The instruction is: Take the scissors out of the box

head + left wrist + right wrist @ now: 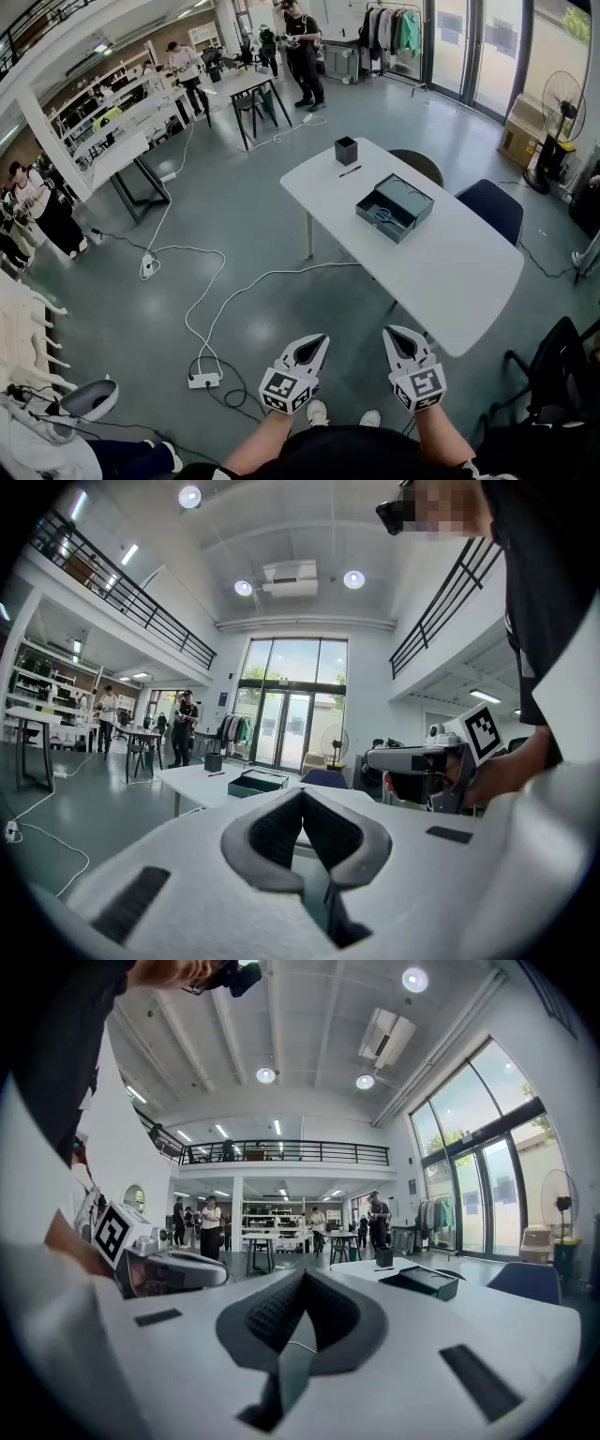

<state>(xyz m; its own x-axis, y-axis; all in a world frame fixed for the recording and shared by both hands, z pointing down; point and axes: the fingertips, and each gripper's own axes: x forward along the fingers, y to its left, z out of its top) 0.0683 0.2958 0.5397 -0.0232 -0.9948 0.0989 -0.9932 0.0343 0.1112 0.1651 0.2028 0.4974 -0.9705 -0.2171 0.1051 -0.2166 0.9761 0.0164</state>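
Note:
A dark teal box (395, 208) lies with its lid off on the white table (450, 272). Blue-handled scissors (383, 216) rest in its front tray. Both grippers hover side by side near my body, over the floor and well short of the table's near end. The left gripper (321, 340) is shut with nothing in it, its pads meeting at the tip (302, 794). The right gripper (393, 331) is also shut and empty (303, 1277). The box shows far ahead in the left gripper view (258, 782) and the right gripper view (427, 1281).
A black cup (346, 150) and a pen (351, 171) sit at the table's far end. Two dark chairs (491, 206) stand beyond the table. White cables and a power strip (203, 380) lie on the floor left of me. People stand at distant tables.

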